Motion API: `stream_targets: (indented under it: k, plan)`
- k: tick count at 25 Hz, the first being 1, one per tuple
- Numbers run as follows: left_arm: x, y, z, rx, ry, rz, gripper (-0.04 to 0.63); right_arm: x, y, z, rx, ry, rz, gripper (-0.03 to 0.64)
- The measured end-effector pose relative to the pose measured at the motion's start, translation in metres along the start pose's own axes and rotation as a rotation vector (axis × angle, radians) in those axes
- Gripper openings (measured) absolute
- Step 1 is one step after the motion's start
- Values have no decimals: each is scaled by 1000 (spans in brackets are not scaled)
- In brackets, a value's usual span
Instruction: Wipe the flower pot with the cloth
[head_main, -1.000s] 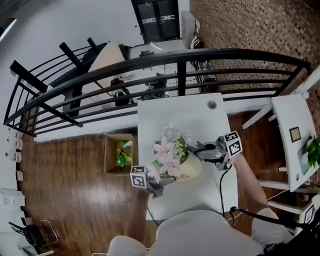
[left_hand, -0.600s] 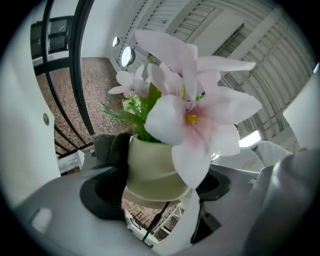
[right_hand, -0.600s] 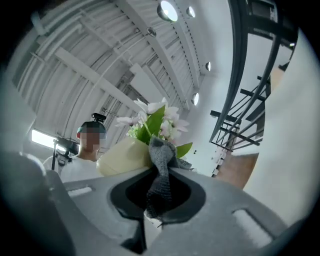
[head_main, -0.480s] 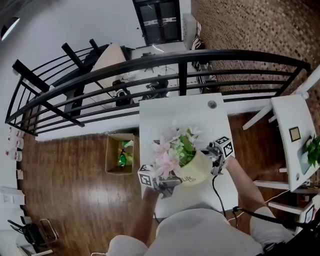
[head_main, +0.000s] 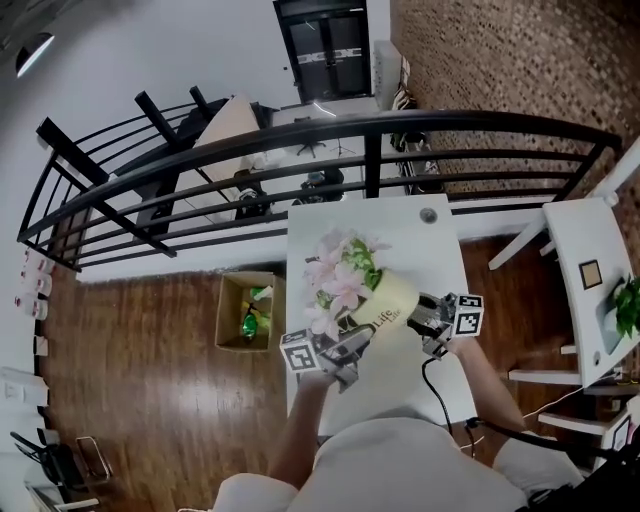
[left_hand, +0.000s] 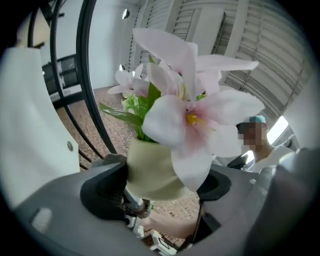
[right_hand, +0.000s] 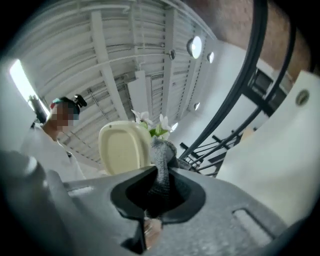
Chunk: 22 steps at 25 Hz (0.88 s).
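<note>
One flower pot (head_main: 388, 303) leans diagonally, mouth aimed toward the railing (head_main: 372, 160).

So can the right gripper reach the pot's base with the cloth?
Probably yes. The left gripper holds the pot tilted above the table, base towards the right gripper, whose cloth sits just beside it with nothing between.

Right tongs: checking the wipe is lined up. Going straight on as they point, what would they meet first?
Probably the pale base of the flower pot, just beyond the cloth they grip; depth is unclear.
</note>
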<state>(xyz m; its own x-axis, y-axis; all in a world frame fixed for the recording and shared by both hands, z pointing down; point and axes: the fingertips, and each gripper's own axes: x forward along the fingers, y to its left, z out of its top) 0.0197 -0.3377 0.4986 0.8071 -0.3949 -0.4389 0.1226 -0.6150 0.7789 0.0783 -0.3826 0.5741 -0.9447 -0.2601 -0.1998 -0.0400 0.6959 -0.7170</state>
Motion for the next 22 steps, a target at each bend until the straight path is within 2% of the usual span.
stream_targets:
  k: [2, 4, 6, 9, 12, 16, 19, 22]
  plan:
    - [-3, 14, 7, 52, -29, 113, 430, -16, 1, 19, -73, -88, -104, 9]
    - [-7, 31, 13, 93, -36, 239, 430, -28, 11, 45, -130, -168, -169, 9]
    - [-14, 45, 15, 106, -38, 332, 430, -32, 27, 66, -232, -180, -239, 9]
    - [-22, 57, 11, 102, -22, 425, 430, -18, 50, 74, -446, -47, -349, 9]
    - [-23, 65, -3, 100, 12, 482, 430, 8, 63, 55, -613, 168, -367, 9]
    - [-26, 73, -12, 84, 42, 519, 430, 32, 62, 16, -659, 376, -344, 9]
    - [-25, 70, -17, 32, 42, 515, 428, 36, 67, 0, -644, 409, -297, 9]
    - [-28, 72, -18, 12, 29, 524, 428, 37, 69, -15, -676, 447, -265, 9]
